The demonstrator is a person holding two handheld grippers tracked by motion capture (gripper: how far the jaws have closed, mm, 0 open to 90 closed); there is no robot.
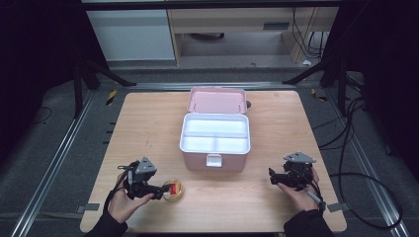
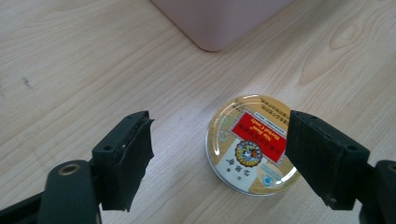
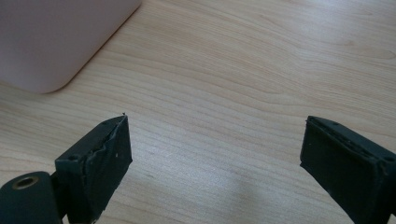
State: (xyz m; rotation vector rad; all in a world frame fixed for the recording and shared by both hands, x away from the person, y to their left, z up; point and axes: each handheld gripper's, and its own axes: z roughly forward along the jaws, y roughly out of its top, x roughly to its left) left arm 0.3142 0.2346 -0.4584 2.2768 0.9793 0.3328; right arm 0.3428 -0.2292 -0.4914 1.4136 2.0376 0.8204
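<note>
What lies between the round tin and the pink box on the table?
Nothing: bare wood separates the round tin from the pink box, as the left gripper view shows.

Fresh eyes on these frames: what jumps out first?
The pink box at the middle of the wooden table, lid thrown back, showing a white tray with compartments. Next, the round gold tin with a red label, lying flat near the table's front left edge, in front of the box. The left gripper has its jaws open around the tin, one jaw partly covering the tin's edge, while the right gripper is open over bare wood.
</note>
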